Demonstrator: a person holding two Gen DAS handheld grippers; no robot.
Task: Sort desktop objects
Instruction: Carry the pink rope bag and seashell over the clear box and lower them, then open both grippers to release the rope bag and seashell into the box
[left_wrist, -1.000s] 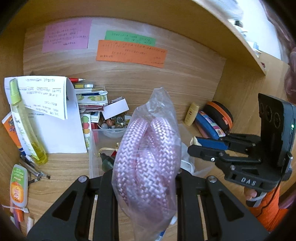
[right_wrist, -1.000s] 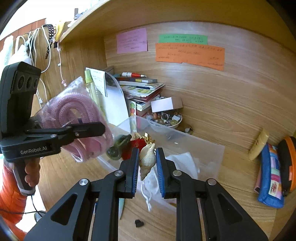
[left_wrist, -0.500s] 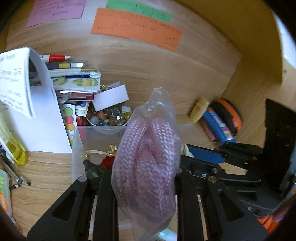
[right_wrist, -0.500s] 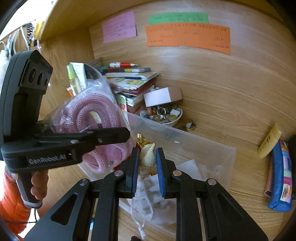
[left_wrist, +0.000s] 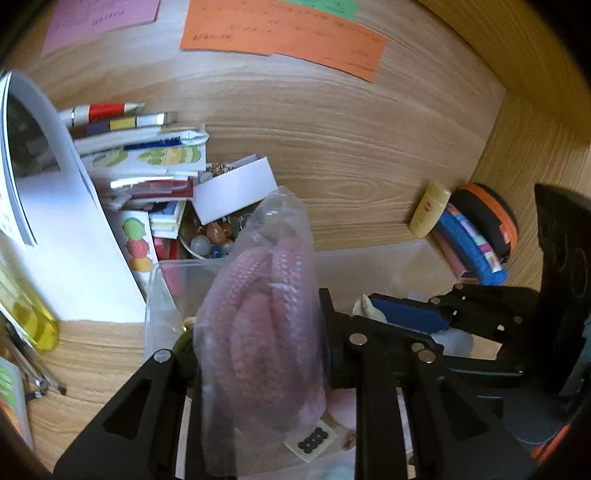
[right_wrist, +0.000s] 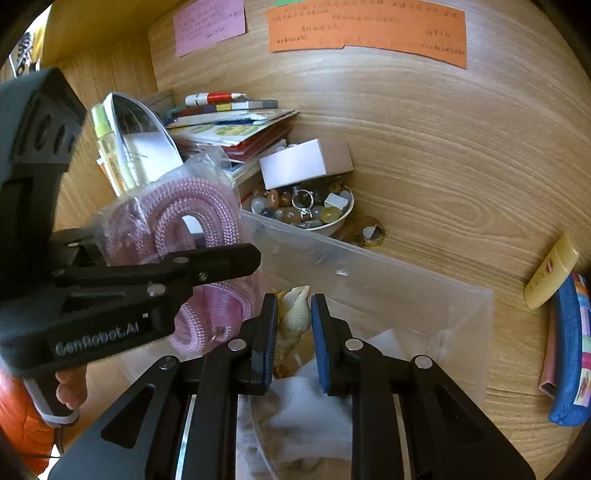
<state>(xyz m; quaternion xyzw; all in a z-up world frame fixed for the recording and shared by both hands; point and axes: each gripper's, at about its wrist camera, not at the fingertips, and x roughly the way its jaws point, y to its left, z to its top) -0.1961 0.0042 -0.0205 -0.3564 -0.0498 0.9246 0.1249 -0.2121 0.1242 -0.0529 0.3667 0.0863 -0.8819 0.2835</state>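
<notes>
Right gripper (right_wrist: 293, 325) is clamped on a seashell (right_wrist: 295, 310), held over the open clear plastic bin (right_wrist: 369, 273); left gripper (left_wrist: 258, 365) is clenched on a bagged pink rope (left_wrist: 258, 314), low over the bin's left end. Neither is let go, so I'd call both drops pending. Already in the bin: white fabric (right_wrist: 314, 410) and a card of black dots (left_wrist: 313, 439) (other contents too blurred to name). Just behind the bin sits a bowl of stones and rings (right_wrist: 306, 210) with a small white box (right_wrist: 306, 162) on it, beside a book stack (right_wrist: 236, 129). Still unsorted on the table (right_wrist: 443, 184), by my read: yellow tube (right_wrist: 552, 273), blue pouch (right_wrist: 572, 354), a small round gold-rimmed thing (right_wrist: 373, 234), yellow bottle (left_wrist: 22, 302). Against a second ago: both grippers have moved forward and down toward the bin, the rope bag going from above the near wall to over the inside, and the grips are unchanged. The sticky notes (right_wrist: 365, 33) on the back panel now sit at the top edge of both views.
</notes>
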